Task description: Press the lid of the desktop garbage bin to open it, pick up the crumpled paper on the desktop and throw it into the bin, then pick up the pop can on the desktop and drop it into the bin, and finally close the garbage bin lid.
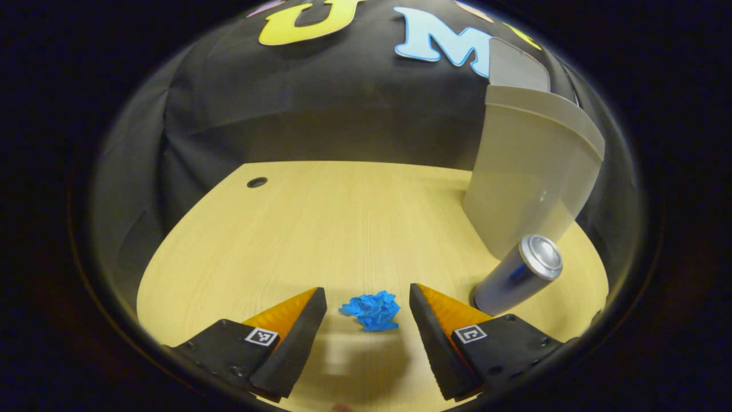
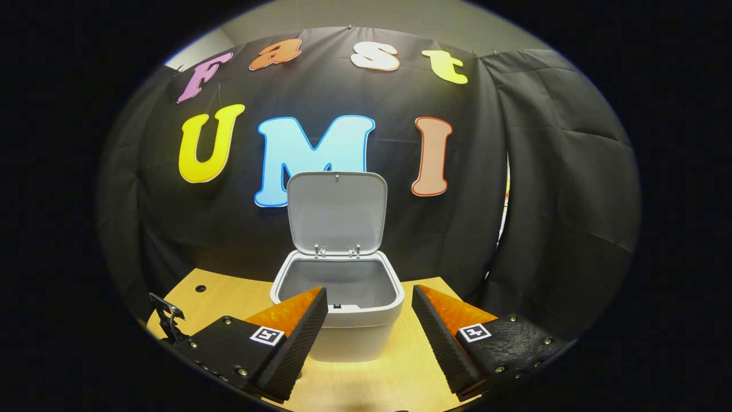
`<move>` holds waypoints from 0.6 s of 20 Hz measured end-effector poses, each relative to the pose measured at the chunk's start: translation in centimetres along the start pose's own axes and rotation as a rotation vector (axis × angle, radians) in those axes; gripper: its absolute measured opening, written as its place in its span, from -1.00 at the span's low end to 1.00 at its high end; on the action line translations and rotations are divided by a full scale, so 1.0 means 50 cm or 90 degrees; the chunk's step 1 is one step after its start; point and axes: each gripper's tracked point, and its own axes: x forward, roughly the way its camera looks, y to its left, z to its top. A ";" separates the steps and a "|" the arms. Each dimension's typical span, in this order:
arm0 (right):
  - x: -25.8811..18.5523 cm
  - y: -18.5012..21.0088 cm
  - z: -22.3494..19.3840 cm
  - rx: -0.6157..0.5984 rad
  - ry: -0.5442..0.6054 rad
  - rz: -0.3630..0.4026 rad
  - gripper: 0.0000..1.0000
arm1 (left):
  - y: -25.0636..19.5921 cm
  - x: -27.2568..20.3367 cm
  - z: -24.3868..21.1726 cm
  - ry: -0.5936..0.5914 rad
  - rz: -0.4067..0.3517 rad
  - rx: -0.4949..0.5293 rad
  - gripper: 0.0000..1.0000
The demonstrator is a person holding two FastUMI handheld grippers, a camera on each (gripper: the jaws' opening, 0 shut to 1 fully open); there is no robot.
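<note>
Garbage bin (image 2: 337,320) stands on the desk (image 1: 320,229), lid (image 2: 336,212) swung up; what shows of the inside looks bare. Left gripper (image 1: 368,297) spread wide, crumpled paper (image 1: 372,311) on the desk between its fingers, untouched. Pop can (image 1: 517,274) upright beside the bin. Right gripper (image 2: 369,297) spread, gripping nothing, facing the bin.
</note>
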 end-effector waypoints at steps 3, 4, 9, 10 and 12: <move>-0.003 -0.013 -0.005 -0.001 0.006 -0.013 0.90 | -0.004 0.022 -0.032 0.028 -0.006 0.018 0.93; -0.006 -0.014 -0.004 0.000 0.008 -0.013 0.90 | -0.008 0.026 -0.038 0.032 -0.008 0.021 0.92; -0.014 -0.029 -0.009 -0.009 0.010 -0.023 0.93 | -0.014 0.041 -0.060 0.043 0.007 0.033 0.93; -0.015 -0.032 -0.009 -0.010 0.012 -0.025 0.93 | -0.014 0.043 -0.060 0.042 0.010 0.039 0.86; -0.015 -0.038 -0.015 -0.006 0.018 -0.027 0.93 | -0.010 0.050 -0.060 0.042 0.025 0.051 0.92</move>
